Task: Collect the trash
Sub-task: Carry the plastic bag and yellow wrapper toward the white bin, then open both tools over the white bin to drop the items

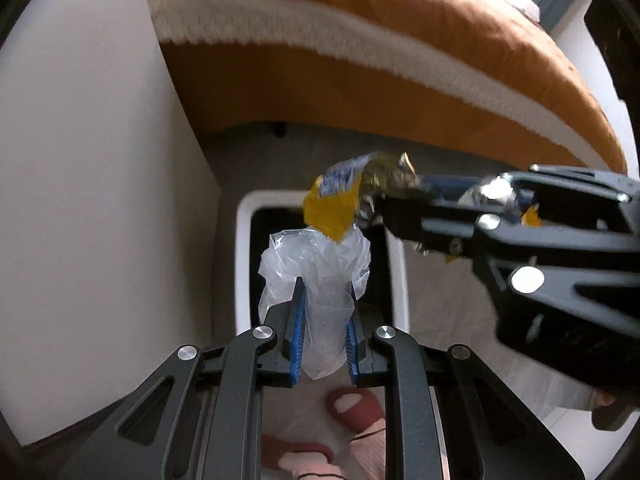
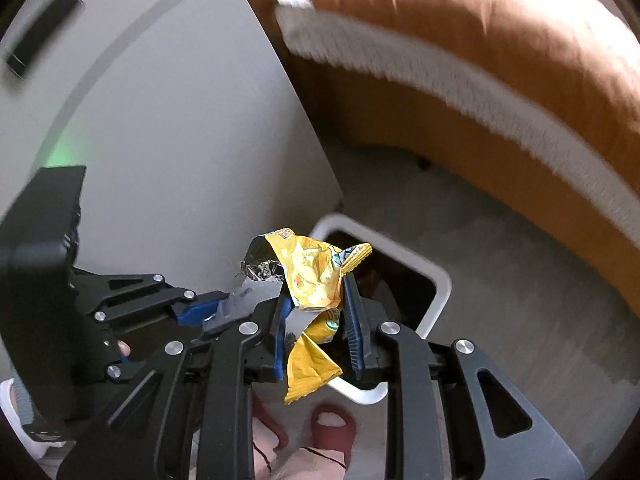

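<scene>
Left wrist | my jaws pinch clear plastic bag [image 1: 316, 280], right pinch yellow snack wrapper [image 2: 316, 280] | centre over bin [image 1: 244, 264] before letting go.

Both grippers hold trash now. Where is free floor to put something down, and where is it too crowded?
Free: the grey floor between the white bin and the orange bed. Crowded: above the bin, where the left gripper with clear plastic and the right gripper with the yellow wrapper meet.
</scene>
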